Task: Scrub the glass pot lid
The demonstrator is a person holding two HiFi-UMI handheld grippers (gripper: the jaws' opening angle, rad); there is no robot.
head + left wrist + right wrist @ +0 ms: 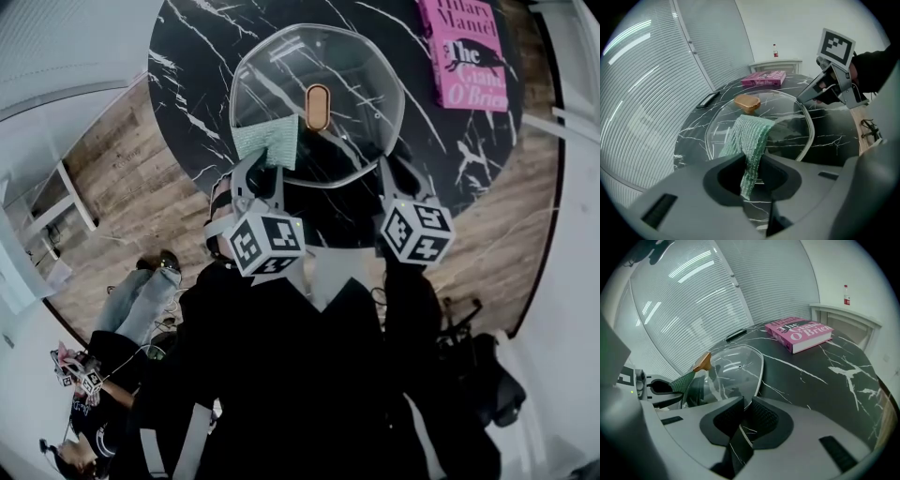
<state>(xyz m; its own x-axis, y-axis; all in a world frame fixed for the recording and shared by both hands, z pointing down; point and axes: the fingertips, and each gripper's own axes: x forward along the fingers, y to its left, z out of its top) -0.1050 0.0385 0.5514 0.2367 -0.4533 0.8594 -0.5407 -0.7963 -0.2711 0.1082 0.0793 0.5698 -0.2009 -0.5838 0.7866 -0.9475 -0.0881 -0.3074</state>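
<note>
1. The glass pot lid [356, 94] sits knob-up near the middle of the round black marble surface [197, 75]. Its copper-coloured knob [318, 107] is at the centre of the dome.
2. The left gripper [267, 178] comes in at the lid's 7 o'clock in the head view. Its own view shows the jaws pressed together on a green scrubbing cloth [752, 140].
3. The free end of the cloth drapes forward onto the glass, just short of the knob, at the knob's 7 o'clock in the head view.
4. The right gripper [394, 173] meets the lid at its 5 o'clock edge. In the right gripper view the jaws are closed on the lid's rim [740, 434], which runs between the two ribbed pads.
5. I cannot tell whether the far edge of the lid touches the surface.
6. A pink book [469, 52] lies flat on the surface at 1 o'clock from the lid, well apart from it.
7. Below the surface's edge, at 7 o'clock in the head view, a seated person's legs [141, 300] show above the wood floor [122, 178].
</note>
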